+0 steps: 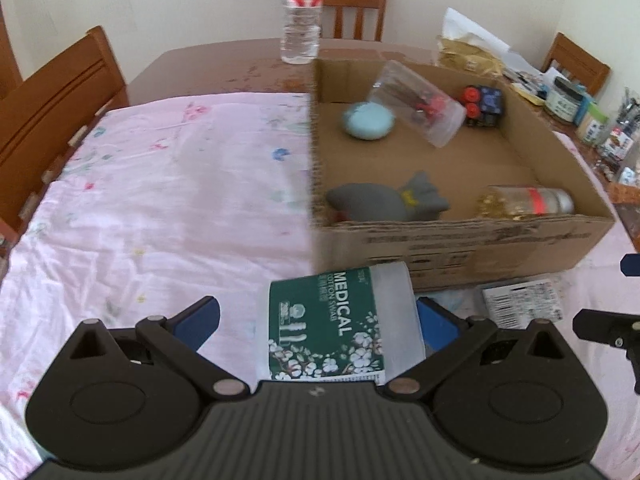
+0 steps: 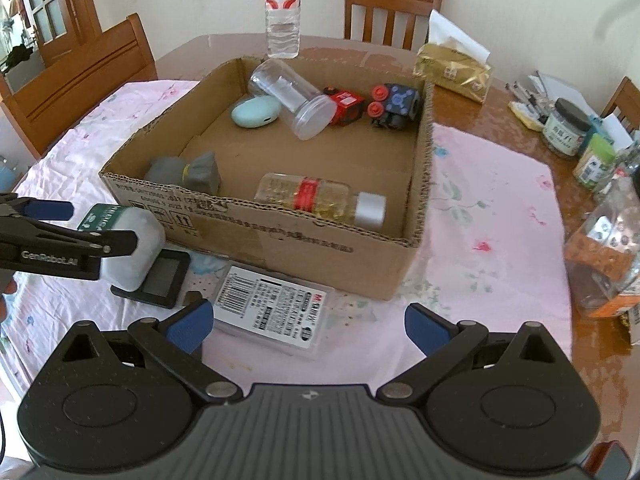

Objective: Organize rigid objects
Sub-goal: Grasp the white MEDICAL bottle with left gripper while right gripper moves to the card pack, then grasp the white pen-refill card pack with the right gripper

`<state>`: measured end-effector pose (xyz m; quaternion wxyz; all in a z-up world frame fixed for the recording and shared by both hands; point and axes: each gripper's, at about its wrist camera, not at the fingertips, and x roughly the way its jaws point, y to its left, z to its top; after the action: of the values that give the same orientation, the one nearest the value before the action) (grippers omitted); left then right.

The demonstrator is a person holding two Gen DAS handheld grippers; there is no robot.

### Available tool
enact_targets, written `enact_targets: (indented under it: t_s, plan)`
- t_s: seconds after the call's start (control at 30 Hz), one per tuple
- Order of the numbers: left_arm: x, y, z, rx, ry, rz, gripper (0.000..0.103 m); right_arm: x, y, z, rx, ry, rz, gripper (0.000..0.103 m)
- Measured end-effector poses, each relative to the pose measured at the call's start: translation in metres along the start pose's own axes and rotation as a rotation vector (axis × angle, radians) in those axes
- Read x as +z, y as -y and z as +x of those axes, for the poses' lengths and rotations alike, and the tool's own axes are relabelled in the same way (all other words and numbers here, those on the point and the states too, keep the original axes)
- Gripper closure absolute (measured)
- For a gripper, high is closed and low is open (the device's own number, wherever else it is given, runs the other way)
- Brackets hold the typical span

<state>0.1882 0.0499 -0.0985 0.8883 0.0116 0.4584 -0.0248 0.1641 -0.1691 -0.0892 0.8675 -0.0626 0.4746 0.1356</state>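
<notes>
A cotton swab tub (image 1: 340,328) with a green "MEDICAL" label lies between the fingers of my left gripper (image 1: 318,320), which is open. Its right finger is at the tub's side and its left finger stands clear of it. From the right wrist view the tub (image 2: 132,244) sits at the cardboard box's (image 2: 280,240) front left corner, inside the left gripper (image 2: 100,226). My right gripper (image 2: 308,320) is open and empty, just above a flat clear case with a white label (image 2: 276,312). The box holds a clear jar (image 2: 292,96), a light blue case (image 2: 256,112), toy cars (image 2: 372,106), a grey toy (image 2: 188,172) and a gold-filled bottle (image 2: 320,200).
A black device with a screen (image 2: 160,276) lies beside the tub on the pink cloth (image 2: 492,240). A water bottle (image 2: 283,12) and a gold tissue pack (image 2: 456,68) stand behind the box. Jars (image 2: 566,128) and a snack bag (image 2: 604,256) crowd the right edge. Wooden chairs ring the table.
</notes>
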Motion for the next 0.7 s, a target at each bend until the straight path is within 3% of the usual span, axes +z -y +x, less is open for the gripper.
enact_targets:
  t_s: [0.37,0.7]
  plan:
    - [-0.007,-0.029,0.012,0.073,-0.036,-0.011,0.000,0.016,-0.013,0.043,0.029,-0.070,0.073,0.000]
    - [-0.009,-0.028,0.016,0.048,-0.057,0.003,0.001,0.018,-0.024,0.073,-0.072,-0.113,0.118,0.000]
